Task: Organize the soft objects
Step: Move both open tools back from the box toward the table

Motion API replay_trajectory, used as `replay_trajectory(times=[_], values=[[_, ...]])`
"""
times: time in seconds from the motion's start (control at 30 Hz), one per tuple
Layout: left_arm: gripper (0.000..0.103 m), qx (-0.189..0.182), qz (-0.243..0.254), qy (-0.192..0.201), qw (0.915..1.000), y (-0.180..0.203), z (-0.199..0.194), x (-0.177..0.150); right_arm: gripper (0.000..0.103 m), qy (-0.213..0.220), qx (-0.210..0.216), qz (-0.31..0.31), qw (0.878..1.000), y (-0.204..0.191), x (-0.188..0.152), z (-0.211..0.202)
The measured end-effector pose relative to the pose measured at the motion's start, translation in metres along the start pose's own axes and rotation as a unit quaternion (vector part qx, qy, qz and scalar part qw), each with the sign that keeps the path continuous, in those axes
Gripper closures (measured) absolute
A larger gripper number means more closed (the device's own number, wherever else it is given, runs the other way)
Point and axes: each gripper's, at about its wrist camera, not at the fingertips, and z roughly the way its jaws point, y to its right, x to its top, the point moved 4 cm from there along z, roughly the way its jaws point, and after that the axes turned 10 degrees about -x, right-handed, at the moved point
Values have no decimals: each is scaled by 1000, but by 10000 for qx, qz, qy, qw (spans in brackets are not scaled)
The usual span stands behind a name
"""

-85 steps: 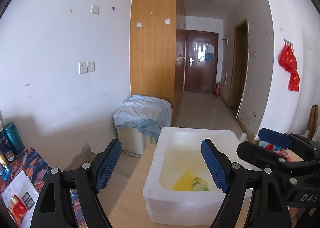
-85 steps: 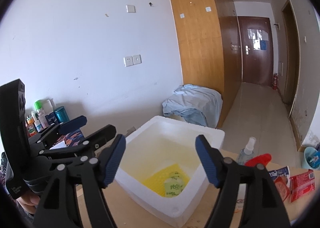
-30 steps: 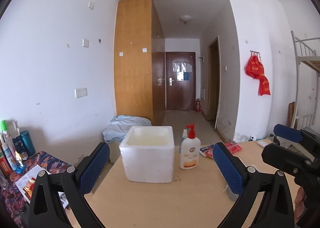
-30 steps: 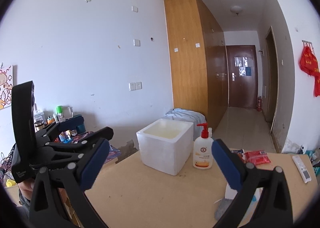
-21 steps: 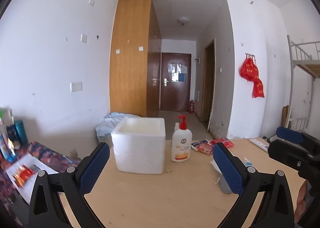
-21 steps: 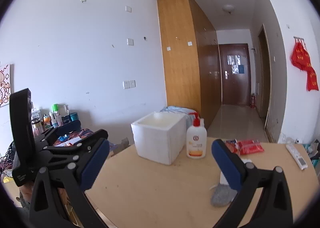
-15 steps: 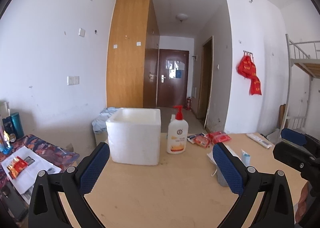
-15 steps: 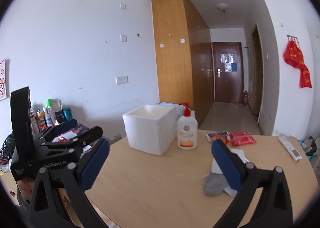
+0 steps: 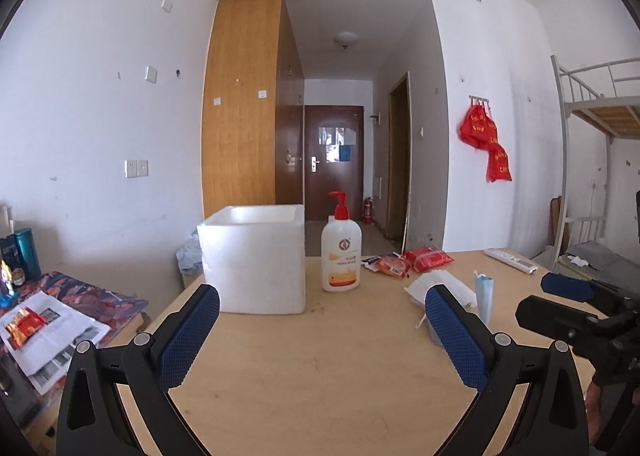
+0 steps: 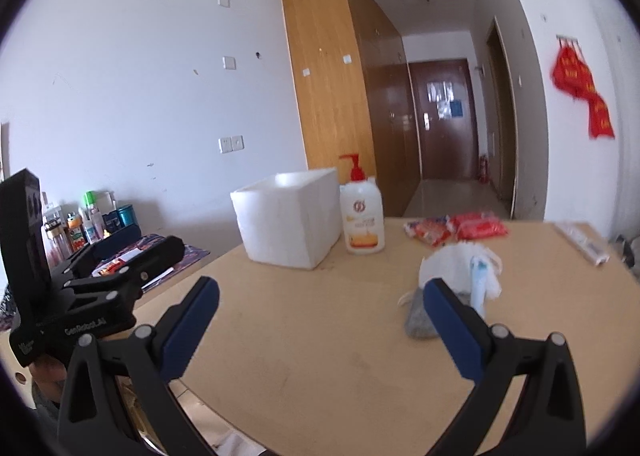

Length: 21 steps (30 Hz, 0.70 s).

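A white foam box (image 9: 256, 256) stands at the far left of the wooden table (image 9: 320, 368); it also shows in the right wrist view (image 10: 290, 212). A white cloth (image 10: 456, 262) lies on a grey soft item (image 10: 418, 320) with a blue tube (image 10: 478, 282) at the table's right; the cloth also shows in the left wrist view (image 9: 436, 284). Two red packets (image 10: 456, 230) lie behind them. My left gripper (image 9: 322, 332) and right gripper (image 10: 320, 330) are both open and empty, held above the near table.
A pump bottle (image 9: 341, 256) stands right of the box. A remote (image 9: 512, 259) lies far right. A low side table with papers (image 9: 44, 324) and bottles (image 10: 80, 224) is at the left. A bunk bed (image 9: 592, 160) stands right.
Both grippers have pulled back and away from over the foam box, staying open. The whole table, pump bottle, cloth pile and packets have come into view.
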Motion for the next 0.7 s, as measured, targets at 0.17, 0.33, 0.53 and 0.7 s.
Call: replay_trajectory(times=[0.17, 0.33, 0.53, 0.7], values=[[0, -118, -211, -88, 9997, 0, 5, -11, 0, -69, -126, 137, 9998, 8, -8, 4], [0, -146, -221, -188, 9995, 3, 12, -19, 0, -20, -259, 135, 9996, 14, -12, 1], [0, -317, -328, -335, 9984, 7, 26, -27, 0, -97, -482, 202, 9986, 28, -17, 5], [0, -556, -303, -524, 9966, 24, 47, -31, 0, -186, -794, 253, 9963, 51, -20, 8]])
